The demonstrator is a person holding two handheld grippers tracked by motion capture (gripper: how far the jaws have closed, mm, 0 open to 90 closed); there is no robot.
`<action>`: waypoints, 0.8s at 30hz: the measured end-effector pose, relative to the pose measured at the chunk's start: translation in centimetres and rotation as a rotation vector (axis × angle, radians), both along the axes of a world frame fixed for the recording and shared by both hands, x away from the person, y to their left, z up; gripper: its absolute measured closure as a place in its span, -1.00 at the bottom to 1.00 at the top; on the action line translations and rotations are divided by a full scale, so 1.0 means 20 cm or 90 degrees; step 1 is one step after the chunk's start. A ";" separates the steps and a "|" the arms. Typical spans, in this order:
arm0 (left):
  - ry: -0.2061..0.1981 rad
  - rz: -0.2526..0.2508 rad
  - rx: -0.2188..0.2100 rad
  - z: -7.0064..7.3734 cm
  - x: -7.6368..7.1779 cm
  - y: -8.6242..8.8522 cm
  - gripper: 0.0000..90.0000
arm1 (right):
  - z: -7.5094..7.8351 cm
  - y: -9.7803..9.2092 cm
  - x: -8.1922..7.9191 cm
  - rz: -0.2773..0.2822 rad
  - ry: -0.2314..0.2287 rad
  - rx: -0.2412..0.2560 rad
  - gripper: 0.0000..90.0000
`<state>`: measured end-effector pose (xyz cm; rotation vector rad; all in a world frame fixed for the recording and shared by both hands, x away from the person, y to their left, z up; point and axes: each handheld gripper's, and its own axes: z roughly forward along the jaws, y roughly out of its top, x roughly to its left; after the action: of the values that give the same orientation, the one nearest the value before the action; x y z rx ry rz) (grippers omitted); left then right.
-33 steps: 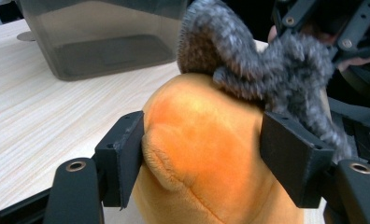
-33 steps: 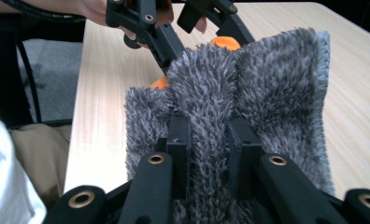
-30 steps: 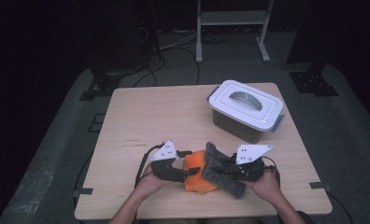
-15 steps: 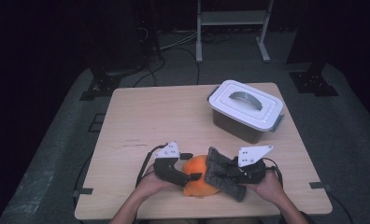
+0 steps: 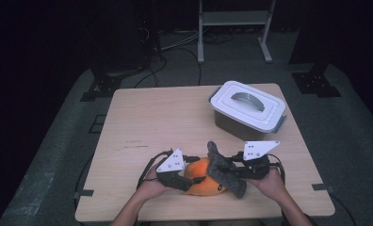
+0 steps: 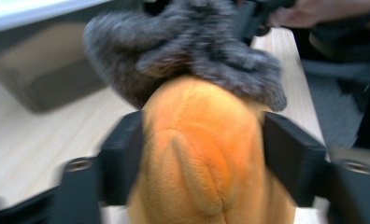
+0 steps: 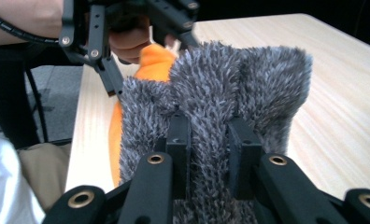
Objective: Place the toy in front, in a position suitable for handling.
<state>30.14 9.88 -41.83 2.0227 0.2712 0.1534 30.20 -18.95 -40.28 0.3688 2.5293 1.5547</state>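
Observation:
An orange plush toy (image 5: pixel 202 178) lies near the table's front edge, with a grey fuzzy cloth (image 5: pixel 224 168) draped over its right side. My left gripper (image 5: pixel 194 181) is shut on the orange plush (image 6: pixel 202 154), its jaws pressed into both sides. My right gripper (image 5: pixel 231 169) is shut on a fold of the grey cloth (image 7: pixel 220 107). In the right gripper view the orange plush (image 7: pixel 151 63) peeks out behind the cloth, and the left gripper (image 7: pixel 127 28) shows beyond it.
A grey lidded storage box (image 5: pixel 247 109) with a handle stands at the back right of the wooden table (image 5: pixel 151 122). Beyond the table lie dark floor, cables and stand legs.
Both grippers and the plush have shifted slightly toward the front edge; the grey cloth now stands a bit more upright over the plush.

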 end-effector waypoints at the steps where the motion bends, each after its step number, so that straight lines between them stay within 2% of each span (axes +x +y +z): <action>1: 0.032 0.003 0.007 0.00 0.01 0.00 -0.60 | 0.00 0.01 0.00 0.005 0.001 -0.001 0.62; 2: 0.054 0.015 0.013 -0.01 0.03 0.00 -0.67 | -0.01 0.01 -0.01 0.009 0.004 0.001 0.62; 3: 0.061 0.015 0.017 -0.01 0.03 0.00 -0.74 | -0.01 0.02 -0.01 0.018 0.004 0.003 0.62; 4: 0.063 0.006 0.020 -0.02 0.03 -0.01 -0.73 | -0.01 0.03 -0.02 0.021 0.002 0.001 0.61; 6: 0.048 0.000 0.022 -0.03 0.02 0.00 -0.60 | 0.00 0.05 -0.03 0.025 -0.005 -0.008 0.61; 7: 0.028 -0.003 0.028 -0.02 0.01 0.00 -0.46 | 0.00 0.04 -0.03 0.024 -0.005 -0.009 0.61; 8: -0.007 -0.003 0.033 -0.01 0.00 0.00 -0.32 | 0.00 0.04 -0.03 0.023 -0.004 -0.008 0.62; 9: -0.024 0.000 0.032 -0.01 -0.01 0.00 -0.18 | 0.00 0.03 -0.03 0.019 -0.004 -0.005 0.62; 10: -0.054 0.001 0.024 0.00 -0.02 0.00 -0.13 | 0.00 0.02 -0.02 0.018 -0.004 -0.004 0.62; 12: -0.090 0.000 0.001 0.00 -0.03 0.01 -0.10 | 0.02 0.01 -0.03 0.009 -0.014 0.000 0.62; 14: -0.106 0.000 -0.011 0.00 -0.03 0.02 -0.10 | 0.04 0.01 -0.03 0.005 -0.023 0.003 0.62; 16: -0.090 0.009 0.006 -0.01 -0.01 0.02 -0.14 | 0.03 0.02 -0.03 0.004 -0.020 0.003 0.62; 19: -0.019 0.035 0.006 -0.01 0.03 0.03 -0.47 | 0.00 0.05 -0.03 0.008 -0.012 -0.014 0.62; 20: -0.004 0.045 0.004 -0.01 0.04 0.03 -0.60 | 0.00 0.06 -0.03 0.010 -0.013 -0.016 0.62; 22: 0.006 0.036 0.007 0.00 0.04 0.03 -0.67 | 0.00 0.08 -0.04 0.017 -0.016 -0.017 0.62; 23: 0.001 0.031 0.014 0.00 0.04 0.03 -0.66 | 0.00 0.09 -0.04 0.022 -0.017 -0.019 0.62; 24: -0.013 0.022 0.024 0.00 0.03 0.03 -0.56 | 0.00 0.09 -0.05 0.026 -0.017 -0.022 0.62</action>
<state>30.71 10.42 -41.89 2.0533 0.2923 0.2023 29.27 -17.06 -40.22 0.2921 2.5550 1.5180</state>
